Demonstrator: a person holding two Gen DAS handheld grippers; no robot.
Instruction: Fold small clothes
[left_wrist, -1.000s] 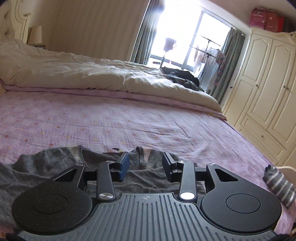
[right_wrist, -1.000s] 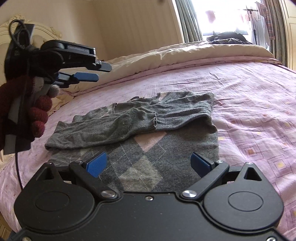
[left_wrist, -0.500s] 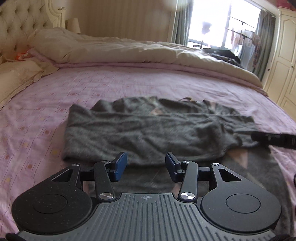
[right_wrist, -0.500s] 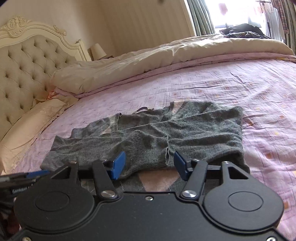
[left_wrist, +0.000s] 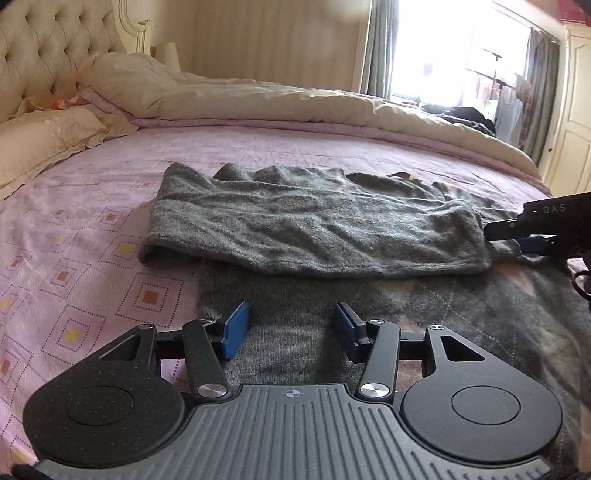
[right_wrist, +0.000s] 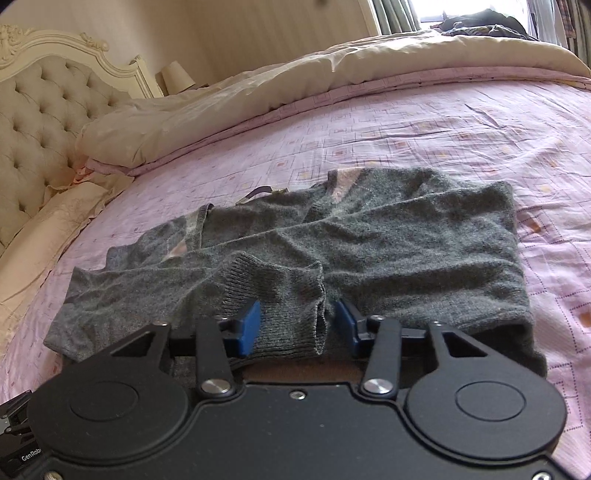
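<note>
A small grey knit sweater (left_wrist: 314, 229) with a pink and grey argyle front lies flat on the pink bed sheet, both sleeves folded across its chest. My left gripper (left_wrist: 290, 326) is open and empty, low over the sweater's lower left body. My right gripper (right_wrist: 295, 326) is open, its fingers on either side of the ribbed sleeve cuff (right_wrist: 280, 291) without closing on it. The sweater (right_wrist: 369, 251) fills the middle of the right wrist view. The right gripper's tip (left_wrist: 535, 229) shows at the right edge of the left wrist view.
A cream duvet (left_wrist: 295, 103) is bunched along the far side of the bed. A pillow (left_wrist: 48, 136) and tufted headboard (right_wrist: 40, 110) are at the left. Dark clothes (left_wrist: 458, 114) lie near the window. A white wardrobe (left_wrist: 569, 122) stands at right.
Both grippers have moved down and closer to the sweater. The left swung from the collar end to the lower body. The right closed in around the sleeve cuff, its jaws narrower than before.
</note>
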